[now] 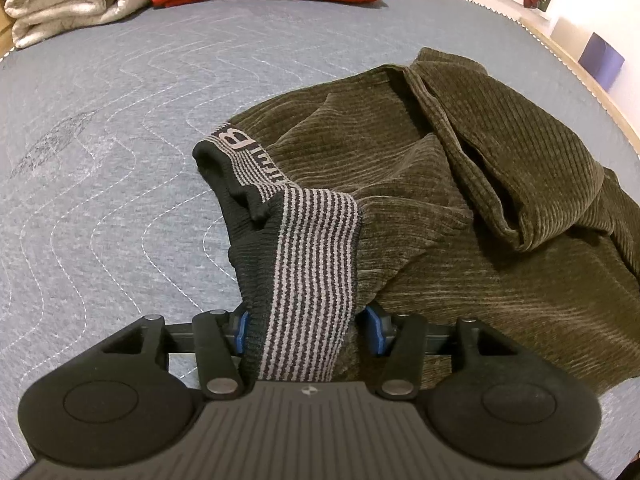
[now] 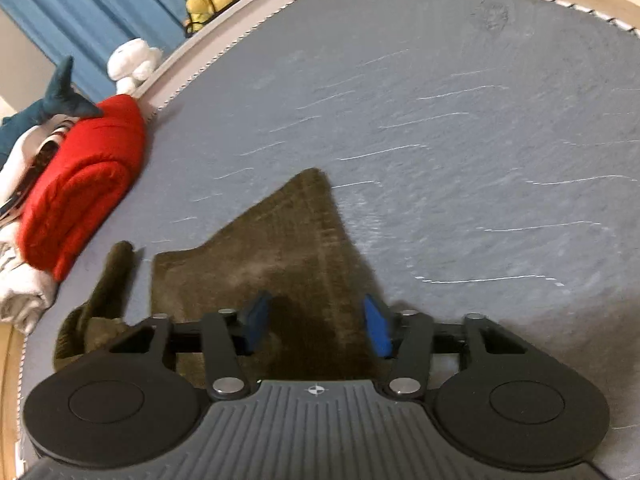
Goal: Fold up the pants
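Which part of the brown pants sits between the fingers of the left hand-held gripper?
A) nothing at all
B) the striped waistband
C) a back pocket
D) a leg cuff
B: in the left wrist view the grey-and-black striped waistband of the brown pants runs down between the blue pads of the left hand-held gripper.

I get even, soft indoor light in both views. The left wrist view is sharp; the right wrist view is smeared by motion blur across the pants (image 2: 280, 264). Fisheye bending curves the frame edges.
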Tool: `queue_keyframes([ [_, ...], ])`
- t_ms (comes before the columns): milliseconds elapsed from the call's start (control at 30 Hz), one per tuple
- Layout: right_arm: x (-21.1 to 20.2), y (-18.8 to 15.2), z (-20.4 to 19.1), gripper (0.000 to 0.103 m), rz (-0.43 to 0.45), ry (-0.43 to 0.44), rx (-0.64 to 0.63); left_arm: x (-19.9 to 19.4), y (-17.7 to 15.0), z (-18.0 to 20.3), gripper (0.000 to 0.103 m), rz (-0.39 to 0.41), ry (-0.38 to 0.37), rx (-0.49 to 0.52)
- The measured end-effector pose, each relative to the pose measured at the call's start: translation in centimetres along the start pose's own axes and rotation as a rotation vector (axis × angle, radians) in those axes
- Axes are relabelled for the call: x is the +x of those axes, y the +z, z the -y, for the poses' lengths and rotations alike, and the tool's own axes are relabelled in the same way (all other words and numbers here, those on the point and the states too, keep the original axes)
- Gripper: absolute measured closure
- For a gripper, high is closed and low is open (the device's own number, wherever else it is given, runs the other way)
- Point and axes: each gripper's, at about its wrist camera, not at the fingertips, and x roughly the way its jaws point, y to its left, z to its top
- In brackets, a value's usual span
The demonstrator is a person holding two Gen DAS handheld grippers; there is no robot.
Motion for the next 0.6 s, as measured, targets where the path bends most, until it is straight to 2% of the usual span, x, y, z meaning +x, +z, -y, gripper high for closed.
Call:
queue_keyframes([
  [133,-0.1,-0.3,-1.8,0.070,0.005,0.003,-0.102,0.2,0.1,0.5,0.042,-0.001,0.007,0.014],
  [267,-1.2,-0.1,-2.1,0.089,0.040,0.018,-0.137,0.4,0.1,0.9,0.041,0.000,0.019,0.033],
  [367,-2.7,0.2,-2.1,0.091,0.091,0.057,-0.140,0.5,0.1,0.8,0.040,-0.001,0.015,0.030],
  [467,-5.2,0.1,-2.4,0.091,0.182,0.071,-0.153,0.4,0.1,0.9,0.040,0.000,0.018,0.032],
  [533,-7.0,0.0,-2.3,0.091,0.262,0.055,-0.144,0.4,0.1,1.0,0.040,0.002,0.021,0.039],
  [600,-8.8,-0.1,-2.0,0.092,0.362,-0.019,-0.131,0.3,0.1,1.0,0.040,0.004,0.020,0.042],
])
